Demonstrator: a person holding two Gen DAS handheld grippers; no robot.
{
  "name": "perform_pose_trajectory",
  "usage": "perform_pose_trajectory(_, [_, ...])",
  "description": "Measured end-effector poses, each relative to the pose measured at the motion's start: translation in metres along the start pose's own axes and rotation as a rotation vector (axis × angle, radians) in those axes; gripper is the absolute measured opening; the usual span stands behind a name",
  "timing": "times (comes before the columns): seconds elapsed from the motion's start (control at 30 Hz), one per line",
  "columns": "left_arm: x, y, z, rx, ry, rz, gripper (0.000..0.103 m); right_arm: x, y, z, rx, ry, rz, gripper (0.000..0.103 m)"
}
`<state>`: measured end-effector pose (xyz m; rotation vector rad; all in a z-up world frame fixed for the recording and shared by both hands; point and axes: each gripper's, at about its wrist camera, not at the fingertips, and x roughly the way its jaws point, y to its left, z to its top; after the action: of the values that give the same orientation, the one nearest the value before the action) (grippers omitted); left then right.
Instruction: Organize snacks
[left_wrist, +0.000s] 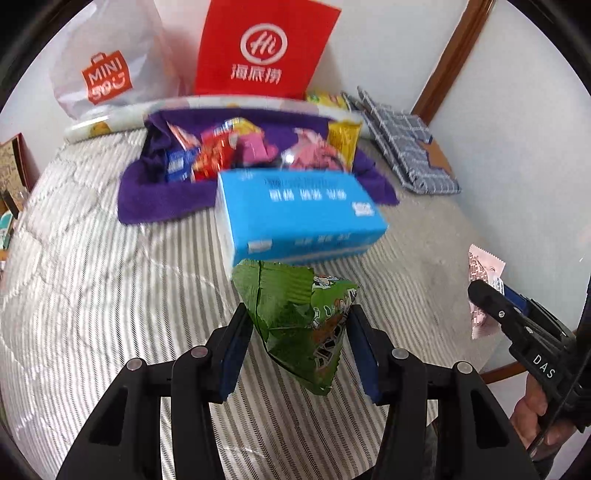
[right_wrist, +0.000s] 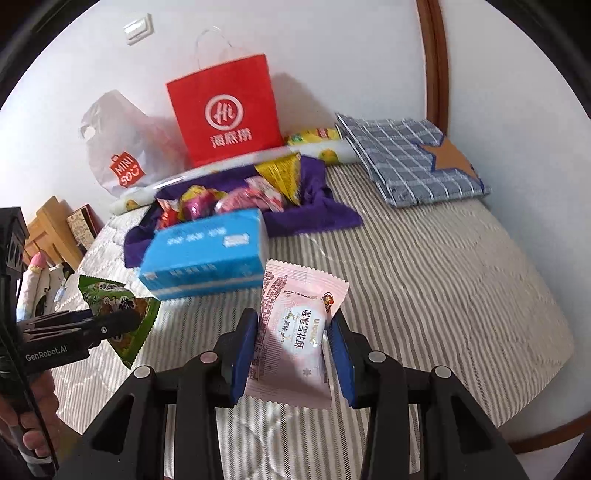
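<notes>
Left gripper (left_wrist: 299, 325) pinches green snack packet (left_wrist: 299, 317); right gripper (right_wrist: 293, 339) pinches pink snack packet (right_wrist: 295, 332). Both lifted off striped bed, just short of blue box (left_wrist: 299, 214), likely bound for snack pile (left_wrist: 251, 147) on purple cloth (left_wrist: 159, 199) beyond box.

Blue box (left_wrist: 299, 214) blocks the snack pile (left_wrist: 251, 147) ahead.

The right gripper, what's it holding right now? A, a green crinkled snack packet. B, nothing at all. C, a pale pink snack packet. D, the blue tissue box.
C: in the right wrist view the right gripper is shut on the pale pink snack packet, its blue pads pressing both sides, while the green snack packet sits in the left gripper and the blue tissue box lies on the bed.
</notes>
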<state>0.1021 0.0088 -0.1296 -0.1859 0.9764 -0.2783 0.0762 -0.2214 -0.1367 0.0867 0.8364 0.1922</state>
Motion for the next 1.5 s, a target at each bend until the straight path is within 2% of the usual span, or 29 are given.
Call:
perform_pose_trajectory(0.3, [-0.033,-0.006,0.018,0.017,-0.079,-0.020,0.052,-0.031,0.024,0.022,-0.035,-0.081,-0.010,0.037])
perform_pose_trajectory(0.7, [-0.068,-0.002,0.014,-0.013,-0.131,-0.012,0.052,-0.048,0.043,0.036,-0.047,-0.109,0.029,0.037])
perform_pose_trajectory(1.13, [-0.075,-0.004,0.022,0.003,-0.154,0.000,0.052,-0.046,0.055,0.044,-0.064,-0.119,0.054,0.037])
perform_pose_trajectory(1.2, [-0.076,-0.005,0.026,0.010,-0.163,-0.001,0.052,-0.044,0.057,0.047,-0.069,-0.123,0.065,0.034])
perform_pose_trajectory(1.4, [-0.069,-0.001,0.034,0.017,-0.157,0.019,0.052,-0.017,0.058,0.047,-0.081,-0.069,0.080,0.034])
perform_pose_trajectory(1.5, [-0.060,0.008,0.037,-0.013,-0.140,0.031,0.052,-0.001,0.054,0.039,-0.082,-0.023,0.102,0.034])
